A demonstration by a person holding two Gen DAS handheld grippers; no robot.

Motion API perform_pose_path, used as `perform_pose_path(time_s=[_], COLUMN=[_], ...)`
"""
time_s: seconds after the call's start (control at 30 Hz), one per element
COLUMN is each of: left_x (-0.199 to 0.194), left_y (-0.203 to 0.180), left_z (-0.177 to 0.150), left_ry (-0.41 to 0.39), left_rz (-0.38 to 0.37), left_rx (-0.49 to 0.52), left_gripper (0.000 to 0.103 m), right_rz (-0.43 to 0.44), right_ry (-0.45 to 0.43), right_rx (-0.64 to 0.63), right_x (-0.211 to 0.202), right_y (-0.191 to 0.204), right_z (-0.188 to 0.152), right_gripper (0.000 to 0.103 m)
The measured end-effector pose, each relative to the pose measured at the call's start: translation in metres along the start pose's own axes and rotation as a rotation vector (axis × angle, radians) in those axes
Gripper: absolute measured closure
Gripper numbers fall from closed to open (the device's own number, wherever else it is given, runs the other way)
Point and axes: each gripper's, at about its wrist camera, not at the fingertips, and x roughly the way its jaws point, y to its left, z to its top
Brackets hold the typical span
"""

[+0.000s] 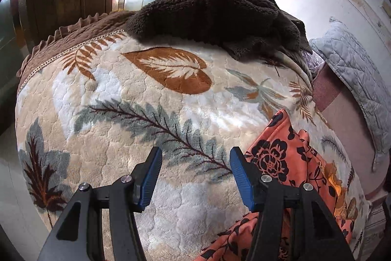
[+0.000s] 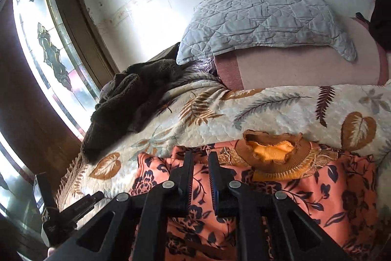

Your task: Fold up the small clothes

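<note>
My left tongs (image 1: 195, 163) hang open over the leaf-patterned blanket (image 1: 136, 114), nothing between the fingers. The orange floral garment (image 1: 281, 158) lies just to their right, its edge passing under the right finger. My right tongs (image 2: 200, 163) are closed, only a thin gap showing, and I see no cloth pinched there. The garment spreads beneath and ahead of them, its ochre knit collar (image 2: 276, 158) just ahead to the right. A brown fleece (image 2: 117, 99) sits farther off to the left.

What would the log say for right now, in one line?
left gripper: open, over blanket | right gripper: shut, at floral garment, grip unclear
</note>
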Motion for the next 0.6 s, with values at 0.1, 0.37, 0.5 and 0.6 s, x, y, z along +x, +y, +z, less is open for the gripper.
perform_pose_path(time_s=[0.1,0.37,0.5,0.6], left_x=[0.009,-0.007,-0.01,-0.009], left_y=[0.025,0.086,0.098,0.103], left_z=[0.001,0.028,0.037,0.041], left_ry=[0.051,-0.036,-0.05,-0.044], left_rz=[-0.001,0.069,0.063,0.057], left_rx=[-0.121,-0.306,-0.322,-0.334], left_gripper=[0.045,0.04,0.04,0.04], right_rz=[0.014,0.055,-0.051,-0.19], right_ry=[0.13,0.262,0.318,0.346], right_rx=[-0.071,-0.428,-0.589,-0.711], right_x=[0.019,0.09,0.134,0.171], right_y=[0.023,0.127,0.156,0.163], right_z=[-0.017,-0.084,-0.103,-0.113], right_gripper=[0.071,0.02,0.02,0.023])
